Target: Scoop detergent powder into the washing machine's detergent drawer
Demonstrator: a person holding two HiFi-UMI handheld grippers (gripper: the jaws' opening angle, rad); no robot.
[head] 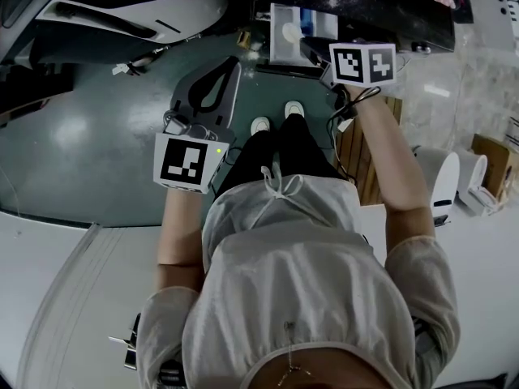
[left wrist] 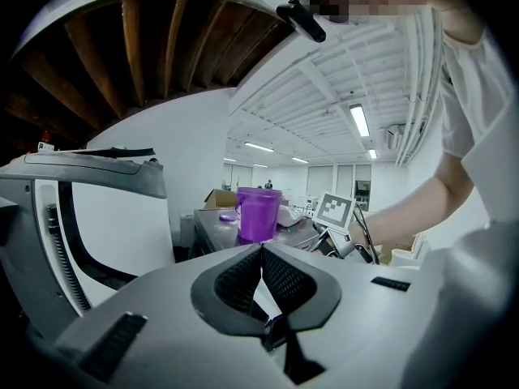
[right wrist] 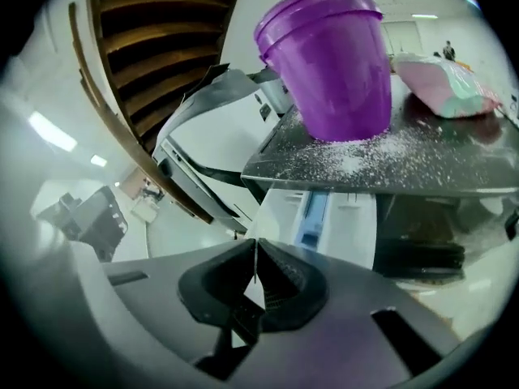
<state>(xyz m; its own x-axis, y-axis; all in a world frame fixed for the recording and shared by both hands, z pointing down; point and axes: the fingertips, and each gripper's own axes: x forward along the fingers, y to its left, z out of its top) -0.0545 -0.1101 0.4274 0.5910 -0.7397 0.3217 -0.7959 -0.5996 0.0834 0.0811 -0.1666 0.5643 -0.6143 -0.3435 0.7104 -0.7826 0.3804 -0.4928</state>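
A purple tub (right wrist: 328, 63) stands on the machine's dark top (right wrist: 422, 156), with white powder scattered around it. Below that top, the white detergent drawer (right wrist: 324, 217) with a blue compartment is pulled out; the head view shows this drawer (head: 292, 27) at the top centre. My right gripper (head: 306, 45) is shut and empty, right beside the drawer; in its own view the right gripper (right wrist: 255, 245) points at the drawer front. My left gripper (head: 229, 65), also shut and empty, hangs lower left over the floor. From the left gripper (left wrist: 261, 250) I see the purple tub (left wrist: 258, 213) farther off.
A pink and green bag (right wrist: 442, 83) lies on the machine's top behind the tub. A white appliance (head: 122, 6) stands at the upper left. A wooden slatted piece (head: 365, 156), white containers (head: 438, 177) and a cardboard box (head: 495, 164) are at the right. My feet (head: 276, 118) are on the dark green floor (head: 89, 136).
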